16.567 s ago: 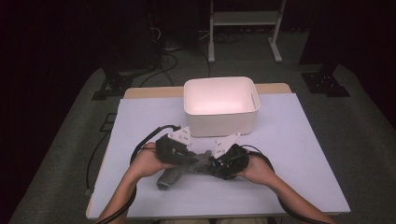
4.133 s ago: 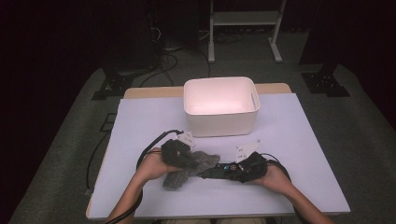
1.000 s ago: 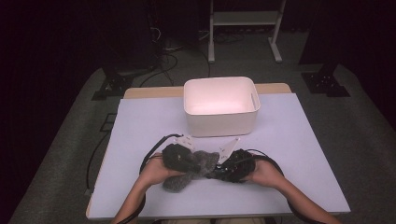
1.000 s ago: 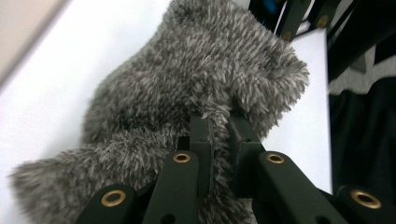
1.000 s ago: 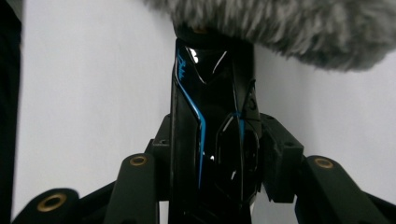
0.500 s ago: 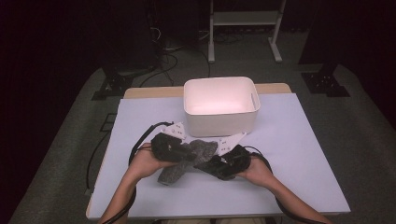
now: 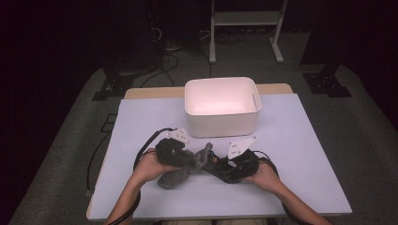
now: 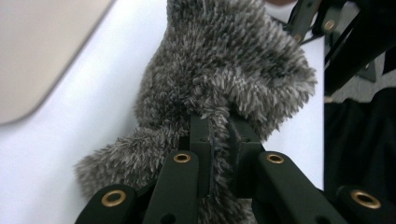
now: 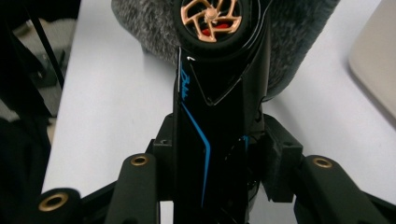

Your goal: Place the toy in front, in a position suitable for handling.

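Observation:
A grey fuzzy cloth [image 7: 174, 176] lies partly on the near middle of the table, and my left gripper [image 7: 189, 159] is shut on its upper fold. Up close, the cloth [image 8: 224, 70] bunches over the left gripper [image 8: 219, 140], pinched between both jaws. My right gripper [image 7: 215, 165] is shut on a black toy car [image 9: 219, 93] with blue stripes and a gold wheel [image 9: 212, 18]. The car's far end presses against the cloth [image 9: 149, 28]. The right gripper [image 9: 219, 154] clamps the car's body from both sides. The two grippers meet nose to nose.
A white bin [image 7: 220, 105] stands open at the back middle of the pale lavender table [image 7: 305, 154], a short way beyond the grippers. Its corner [image 8: 37, 46] and its side [image 9: 378, 56] show in the gripper views. Cables trail left from the left gripper.
Both hands have shifted slightly left and away from the person over the last second, keeping the cloth and the car together. Both grips are unchanged.

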`<state>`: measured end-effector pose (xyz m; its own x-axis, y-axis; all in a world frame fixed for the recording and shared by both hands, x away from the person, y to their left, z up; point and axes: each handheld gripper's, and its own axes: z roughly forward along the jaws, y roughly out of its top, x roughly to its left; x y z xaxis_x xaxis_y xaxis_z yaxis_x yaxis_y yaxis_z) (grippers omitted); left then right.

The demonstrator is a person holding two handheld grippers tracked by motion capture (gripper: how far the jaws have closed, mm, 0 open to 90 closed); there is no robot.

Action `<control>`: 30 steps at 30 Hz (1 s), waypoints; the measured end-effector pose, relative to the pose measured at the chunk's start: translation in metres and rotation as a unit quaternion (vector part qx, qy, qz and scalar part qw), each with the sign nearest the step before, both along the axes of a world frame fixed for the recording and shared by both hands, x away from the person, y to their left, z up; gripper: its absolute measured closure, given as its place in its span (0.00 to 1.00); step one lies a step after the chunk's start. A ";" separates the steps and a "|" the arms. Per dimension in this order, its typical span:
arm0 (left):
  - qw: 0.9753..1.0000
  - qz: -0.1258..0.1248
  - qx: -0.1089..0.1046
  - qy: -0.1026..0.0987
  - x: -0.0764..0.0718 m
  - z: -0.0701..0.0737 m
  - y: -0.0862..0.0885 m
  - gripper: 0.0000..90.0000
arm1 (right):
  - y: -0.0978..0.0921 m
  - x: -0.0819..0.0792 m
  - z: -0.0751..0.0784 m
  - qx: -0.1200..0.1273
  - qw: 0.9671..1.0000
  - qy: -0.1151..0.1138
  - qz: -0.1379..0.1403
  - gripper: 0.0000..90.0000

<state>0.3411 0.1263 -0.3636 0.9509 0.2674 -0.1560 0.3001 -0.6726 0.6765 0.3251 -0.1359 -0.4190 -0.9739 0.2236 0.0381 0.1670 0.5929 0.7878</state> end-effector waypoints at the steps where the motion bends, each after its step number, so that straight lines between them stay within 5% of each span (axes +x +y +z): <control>1: 1.000 0.001 -0.004 -0.003 0.000 0.004 0.002 0.92 | 0.001 0.001 0.002 0.009 1.000 0.000 0.001 0.62; 6: 1.000 -0.004 -0.022 -0.019 -0.007 0.023 0.006 0.92 | 0.008 0.003 0.011 0.024 1.000 -0.008 0.007 0.62; 14: 0.999 -0.023 -0.024 -0.002 -0.007 0.010 -0.009 0.92 | 0.001 -0.003 0.000 0.001 1.000 -0.005 0.003 0.62; 30: 0.998 -0.052 -0.027 -0.010 -0.009 0.021 -0.027 0.92 | -0.008 -0.005 0.010 -0.012 1.000 -0.001 0.005 0.60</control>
<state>0.3319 0.0990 -0.3422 0.9763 0.1581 -0.1479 0.2159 -0.6612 0.7185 0.3196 -0.1437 -0.4094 -0.9760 0.2155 0.0314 0.1603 0.6132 0.7735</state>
